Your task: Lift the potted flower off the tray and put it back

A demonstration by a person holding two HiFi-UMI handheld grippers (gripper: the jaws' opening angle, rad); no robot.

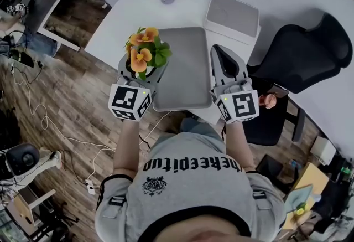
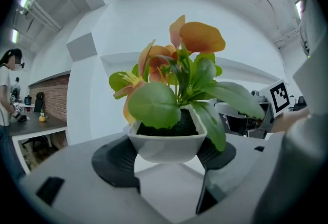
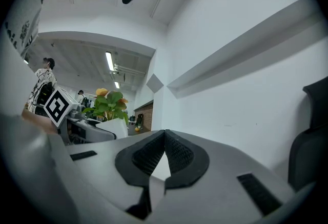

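One potted flower (image 2: 165, 142) sits clamped in left gripper (image 2: 169, 154), seemingly above tray (image 1: 185, 69).

Both arms reach forward from the lower middle of the head view, the left forearm (image 1: 128, 145) and the right forearm (image 1: 239, 144) roughly parallel. The left tongs (image 1: 142, 72), left of centre, clamp the potted flower (image 2: 166, 143), one jaw on each side of its pot. The right tongs (image 1: 222, 57), right of centre, are pressed together with nothing between them.

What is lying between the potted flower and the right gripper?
Only the bare grey tray lies between the potted flower and the right gripper, seen in the head view.
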